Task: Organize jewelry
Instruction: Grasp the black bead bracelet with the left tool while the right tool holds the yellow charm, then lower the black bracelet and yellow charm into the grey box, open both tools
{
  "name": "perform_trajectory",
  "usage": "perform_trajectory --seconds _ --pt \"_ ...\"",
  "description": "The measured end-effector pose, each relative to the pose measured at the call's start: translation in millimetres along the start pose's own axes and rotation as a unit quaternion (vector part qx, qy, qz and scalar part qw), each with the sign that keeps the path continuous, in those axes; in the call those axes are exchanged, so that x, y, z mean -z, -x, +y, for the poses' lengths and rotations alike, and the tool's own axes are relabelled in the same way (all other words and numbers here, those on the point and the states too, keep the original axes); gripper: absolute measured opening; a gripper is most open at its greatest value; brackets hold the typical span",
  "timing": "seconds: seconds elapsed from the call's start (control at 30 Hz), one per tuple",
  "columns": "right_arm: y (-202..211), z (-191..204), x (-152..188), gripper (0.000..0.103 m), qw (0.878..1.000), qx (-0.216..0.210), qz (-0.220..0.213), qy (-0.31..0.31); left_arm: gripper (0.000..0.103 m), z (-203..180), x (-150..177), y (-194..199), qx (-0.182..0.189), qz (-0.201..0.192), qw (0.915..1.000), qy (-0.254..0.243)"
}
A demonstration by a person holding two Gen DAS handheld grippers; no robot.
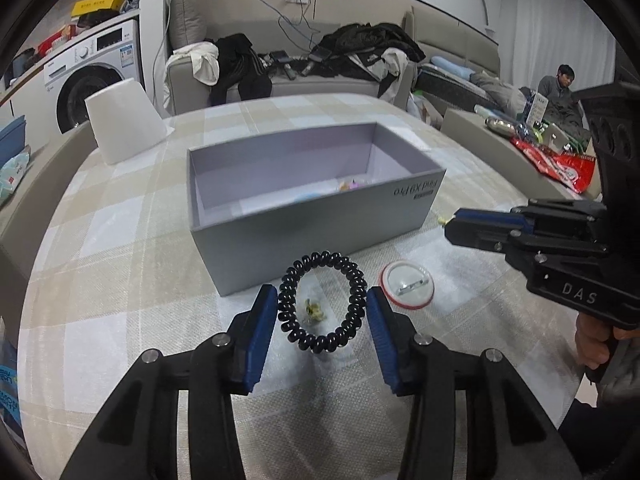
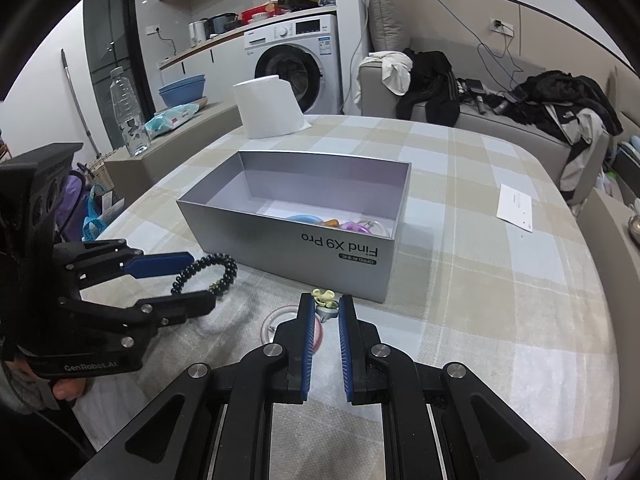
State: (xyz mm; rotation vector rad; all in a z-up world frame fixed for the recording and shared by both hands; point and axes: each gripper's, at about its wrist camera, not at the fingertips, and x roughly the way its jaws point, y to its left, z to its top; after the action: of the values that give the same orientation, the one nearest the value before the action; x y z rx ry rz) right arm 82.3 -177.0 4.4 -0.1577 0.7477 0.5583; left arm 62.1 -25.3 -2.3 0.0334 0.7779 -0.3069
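left tool (image 1: 322,308): spread wide, its blue pads either side of the black bead bracelet (image 1: 322,301), seemingly touching it but not squeezing; grasp looks unfinished
bracelet: propped up between the pads near the grey box (image 1: 320,216), a small yellowish charm (image 1: 314,309) seen through its loop
right tool (image 2: 324,310): narrowed onto a pale green clip (image 2: 325,298) at its tips, likely pinching it; firm contact can't be confirmed
box: open-topped on the checked surface (image 2: 480,280), some coloured pieces already inside, the likely destination
round badge (image 1: 406,285): flat beside the bracelet, not yet collected
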Motion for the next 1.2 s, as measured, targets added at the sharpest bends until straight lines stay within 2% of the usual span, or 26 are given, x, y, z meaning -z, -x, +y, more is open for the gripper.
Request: perform_trajectory --seconds 0.37,0.47,0.73,0.97,1.2 --pt "16.9 2.4 -11.9 0.011 0.999 -0.011 -0.031 0.003 0.040 12.2 -19.7 23.2 -0.015 -0.070 0.9970 0.029" --pt "25.4 -4.1 -20.3 0.011 0.998 -0.041 -0.042 -0.018 0.040 16.9 -25.9 26.5 -0.016 -0.083 0.9956 0.041" --pt "39.4 -13.1 -48.9 0.011 0.994 -0.052 -0.086 -0.038 0.040 20.6 -39.9 25.8 -0.033 -0.099 0.9932 0.051" --pt "33.2 -18.3 -66.9 0.011 0.993 -0.043 -0.096 -0.052 0.040 29.3 -49.2 25.3 -0.041 -0.117 0.9902 0.064" --pt "29.3 -19.8 -69.8 0.012 0.992 -0.035 -0.105 -0.055 0.040 35.8 -57.1 19.3 -0.047 -0.125 0.9884 0.072"
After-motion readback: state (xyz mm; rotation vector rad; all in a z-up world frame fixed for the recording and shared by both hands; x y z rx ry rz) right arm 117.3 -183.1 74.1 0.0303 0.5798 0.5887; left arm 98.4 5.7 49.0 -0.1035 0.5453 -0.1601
